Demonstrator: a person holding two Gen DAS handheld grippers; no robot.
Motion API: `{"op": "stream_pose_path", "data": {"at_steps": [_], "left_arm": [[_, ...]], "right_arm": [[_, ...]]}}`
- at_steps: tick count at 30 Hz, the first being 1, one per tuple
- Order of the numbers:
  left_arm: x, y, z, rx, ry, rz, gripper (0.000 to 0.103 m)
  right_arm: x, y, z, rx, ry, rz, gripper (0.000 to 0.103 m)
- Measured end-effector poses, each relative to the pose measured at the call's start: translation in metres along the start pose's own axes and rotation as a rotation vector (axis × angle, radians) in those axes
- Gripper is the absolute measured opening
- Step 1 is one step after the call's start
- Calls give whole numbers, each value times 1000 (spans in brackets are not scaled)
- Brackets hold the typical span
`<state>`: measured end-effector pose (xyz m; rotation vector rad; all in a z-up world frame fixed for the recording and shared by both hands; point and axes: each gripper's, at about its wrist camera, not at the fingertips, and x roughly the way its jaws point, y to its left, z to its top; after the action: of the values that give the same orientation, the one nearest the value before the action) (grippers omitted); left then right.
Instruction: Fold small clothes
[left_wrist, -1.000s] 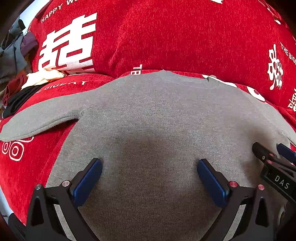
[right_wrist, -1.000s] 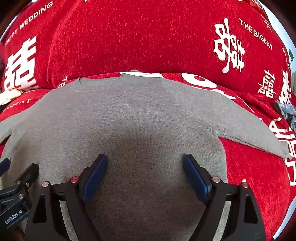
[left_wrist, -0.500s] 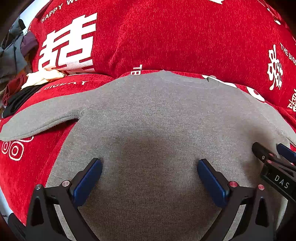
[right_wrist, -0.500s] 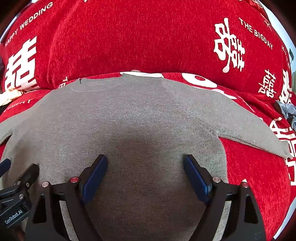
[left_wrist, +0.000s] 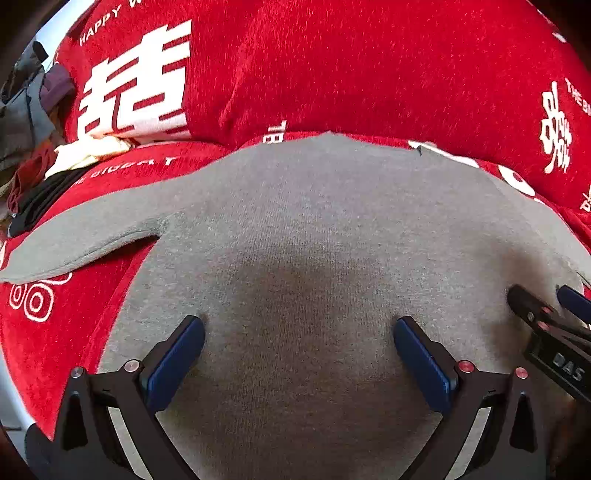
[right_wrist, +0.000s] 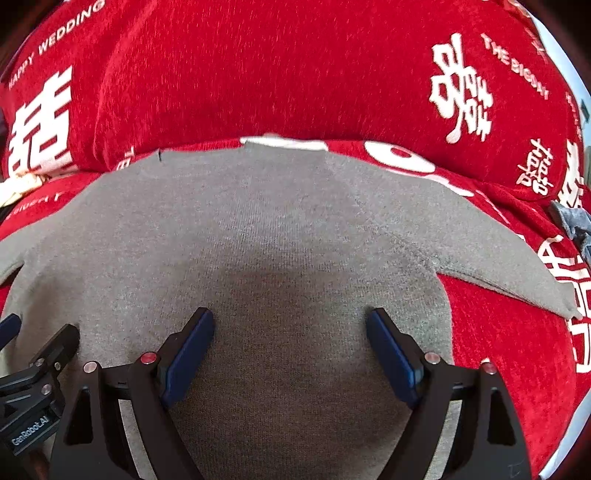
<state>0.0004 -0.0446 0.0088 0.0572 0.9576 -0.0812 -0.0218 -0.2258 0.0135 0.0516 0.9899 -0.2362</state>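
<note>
A small grey knit sweater lies flat on a red sofa seat, sleeves spread out to both sides; it also shows in the right wrist view. My left gripper is open, its blue pads low over the sweater's lower left body. My right gripper is open over the lower right body. The left sleeve points left, the right sleeve points right. The right gripper's tip shows at the edge of the left wrist view.
The red sofa cover with white characters rises as a backrest behind the sweater. A pile of other clothes lies at the far left. A grey-blue garment lies at the right edge.
</note>
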Motion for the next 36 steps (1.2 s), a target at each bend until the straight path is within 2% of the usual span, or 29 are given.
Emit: {"op": "stream_pose_path", "data": {"at_steps": [2,4,7,9,13,16,18,19,21,24,26,30,32,34,36], "left_arm": [[-3,-1,4,-16,23,10,103],[-9,-7,11,-25,19,4,103],[-15,-20,23,-23,11,-9,103],[-12,-36,37,-6,30,-21,103],[9,-59,62,0,83,33,103],[25,-66,70,-10,141,56,103],[33,-68,70,0,164,69,103],[38,-67,70,4,171,80,103],[49,-63,69,4,186,102,103],[59,-56,77,-66,191,90,103],[64,-63,85,-87,197,105,103],[67,-109,94,2,196,82,103],[60,-140,95,69,184,40,103],[45,-171,93,121,152,-17,103],[29,-203,91,167,117,-66,103]], "right_arm": [[-7,-7,3,-4,12,34,87],[-23,-22,2,41,-49,30,87],[-30,-47,9,112,-47,55,87],[-28,-57,16,141,-48,83,87],[-5,-57,51,92,-32,122,87],[24,-68,68,75,16,66,87],[43,-100,70,126,66,21,87],[48,-115,68,154,83,13,87],[43,-150,61,182,32,31,87],[36,-205,43,214,32,-82,87],[29,-247,28,262,15,-116,87],[7,-327,-2,435,42,-198,87],[-13,-356,-16,509,16,-232,87],[-43,-377,-40,581,-59,-197,88],[-54,-387,-54,630,-82,-157,88]]}}
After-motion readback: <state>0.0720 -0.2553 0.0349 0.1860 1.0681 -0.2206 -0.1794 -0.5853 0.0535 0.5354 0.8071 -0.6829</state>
